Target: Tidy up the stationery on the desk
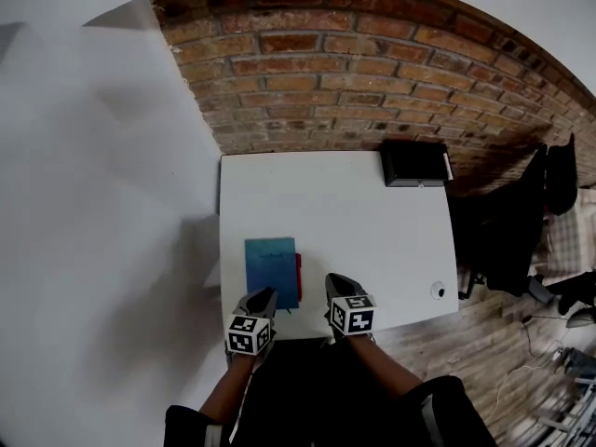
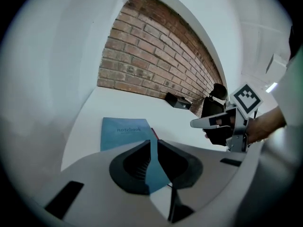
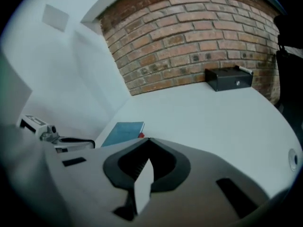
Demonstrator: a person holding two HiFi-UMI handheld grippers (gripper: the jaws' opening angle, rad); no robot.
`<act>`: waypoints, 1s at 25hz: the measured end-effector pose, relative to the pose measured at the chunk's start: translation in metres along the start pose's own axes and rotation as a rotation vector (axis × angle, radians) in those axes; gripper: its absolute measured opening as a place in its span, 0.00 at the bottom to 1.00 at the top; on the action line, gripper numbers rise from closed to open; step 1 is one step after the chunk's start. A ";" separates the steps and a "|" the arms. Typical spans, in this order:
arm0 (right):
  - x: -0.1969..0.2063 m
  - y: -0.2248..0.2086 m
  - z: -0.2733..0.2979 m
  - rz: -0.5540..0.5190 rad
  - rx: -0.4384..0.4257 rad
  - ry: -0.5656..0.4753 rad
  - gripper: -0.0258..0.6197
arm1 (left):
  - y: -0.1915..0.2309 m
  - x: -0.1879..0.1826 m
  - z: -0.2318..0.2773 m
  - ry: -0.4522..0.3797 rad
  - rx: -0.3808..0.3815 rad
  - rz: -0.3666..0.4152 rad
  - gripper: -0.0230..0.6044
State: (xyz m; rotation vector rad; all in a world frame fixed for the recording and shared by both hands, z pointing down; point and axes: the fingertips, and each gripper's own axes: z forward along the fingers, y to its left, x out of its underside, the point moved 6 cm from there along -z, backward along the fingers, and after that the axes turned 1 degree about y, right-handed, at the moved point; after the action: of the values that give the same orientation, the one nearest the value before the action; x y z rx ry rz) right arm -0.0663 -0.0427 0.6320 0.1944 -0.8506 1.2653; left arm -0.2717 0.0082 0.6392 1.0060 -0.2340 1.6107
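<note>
Your left claw [image 1: 267, 293], slightly parted, hangs over the flat blue notebook [image 1: 270, 261], your right claw [image 1: 331, 278] clenched empty: descend carelessly and you crease its cover.

The only legible writing is the word "notebook", printed in small lowercase letters on the cover of the blue notebook [image 2: 124, 135].
</note>
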 end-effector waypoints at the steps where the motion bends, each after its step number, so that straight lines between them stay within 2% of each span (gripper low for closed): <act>1: -0.001 0.002 -0.007 -0.023 0.003 -0.024 0.07 | -0.003 -0.002 -0.002 -0.010 -0.005 0.005 0.13; 6: 0.001 0.006 -0.044 -0.120 0.018 -0.139 0.07 | -0.028 -0.005 -0.019 -0.080 -0.042 0.011 0.13; 12: 0.012 0.008 -0.095 -0.198 0.020 -0.239 0.07 | -0.057 -0.006 -0.047 -0.154 -0.096 0.059 0.13; 20: 0.046 0.005 -0.161 -0.234 0.027 -0.310 0.07 | -0.119 0.016 -0.087 -0.230 -0.130 0.119 0.13; 25: 0.078 0.004 -0.188 -0.223 0.033 -0.304 0.07 | -0.150 0.040 -0.110 -0.243 -0.150 0.136 0.13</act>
State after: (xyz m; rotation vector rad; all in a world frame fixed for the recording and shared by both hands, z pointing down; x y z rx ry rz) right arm 0.0193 0.1246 0.5524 0.5041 -1.0365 1.0551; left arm -0.1913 0.1530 0.5466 1.0873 -0.5910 1.5646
